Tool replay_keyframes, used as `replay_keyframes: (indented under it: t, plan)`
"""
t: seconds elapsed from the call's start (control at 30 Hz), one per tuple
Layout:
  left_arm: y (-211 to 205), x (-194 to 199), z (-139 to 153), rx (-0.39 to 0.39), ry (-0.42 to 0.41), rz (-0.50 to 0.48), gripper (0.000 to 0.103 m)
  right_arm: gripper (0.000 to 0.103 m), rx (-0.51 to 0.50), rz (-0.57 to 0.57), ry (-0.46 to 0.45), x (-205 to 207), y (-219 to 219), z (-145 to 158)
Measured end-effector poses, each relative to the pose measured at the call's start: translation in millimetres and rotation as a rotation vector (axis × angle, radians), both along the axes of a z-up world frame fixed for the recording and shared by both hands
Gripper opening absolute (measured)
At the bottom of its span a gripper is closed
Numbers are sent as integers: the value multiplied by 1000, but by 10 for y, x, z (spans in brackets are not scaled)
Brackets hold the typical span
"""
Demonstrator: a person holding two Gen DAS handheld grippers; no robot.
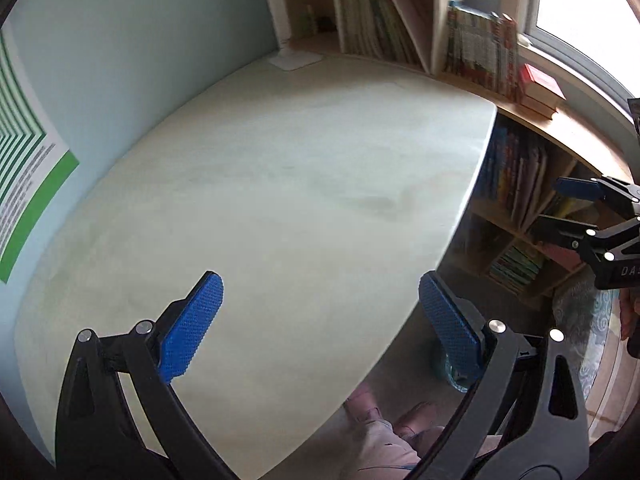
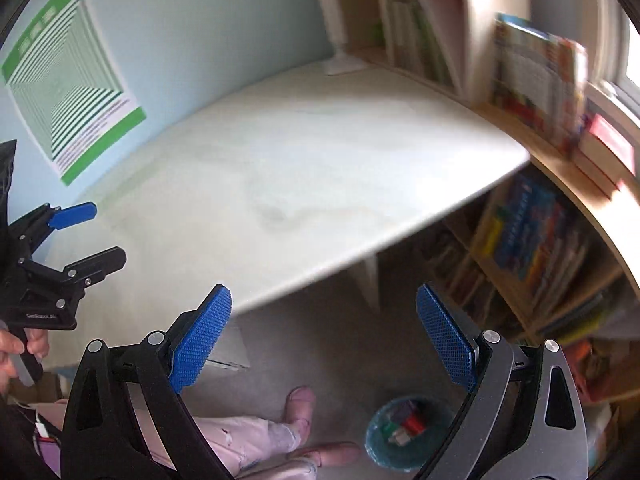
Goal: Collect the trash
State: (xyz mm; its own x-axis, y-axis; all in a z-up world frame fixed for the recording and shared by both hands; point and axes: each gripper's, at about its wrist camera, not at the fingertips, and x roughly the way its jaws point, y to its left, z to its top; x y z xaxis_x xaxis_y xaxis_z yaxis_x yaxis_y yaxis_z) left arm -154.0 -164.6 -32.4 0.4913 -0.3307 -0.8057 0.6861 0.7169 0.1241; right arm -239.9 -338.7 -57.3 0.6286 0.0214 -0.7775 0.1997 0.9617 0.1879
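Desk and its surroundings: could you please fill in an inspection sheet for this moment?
Surface: desk pale green, faintly stained, no trash on it.
Job's things: bin on the floor right of the feet, with red, green and purple bits inside.
Clutter: lamp base at the far corner of the desk.
Grippers: left gripper open and empty over the near edge; right gripper open and empty above the floor.
Cables: nothing seen.
Surroundings: poster on the blue wall, bookshelves behind and to the right, red book by the window.

Pale desk (image 1: 280, 184) against a blue wall (image 1: 140, 40), bookshelves (image 1: 380, 20) under a bright window (image 1: 580, 0).
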Motion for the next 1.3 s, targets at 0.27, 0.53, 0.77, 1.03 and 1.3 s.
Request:
replay_keyframes:
  t: [0.27,0.53,0.77,1.03,1.3]
  plan:
    - [707,433,22,-17,-29,269,96,93,4,256,-7,856,775,67]
    - [1327,661,11,-56,-30,470,96,93,-16,466,-17,1530,1512,90]
    - [1821,777,27,-86,-26,616,96,93,-14,582,-6,1918,1945,45]
    - [2141,902,-6,-61,-25,706,96,93,-40,659,2,2203,2226,26]
    - [2321,1006,2,-47,-7,766,96,93,-40,699,18,2438,2343,-17]
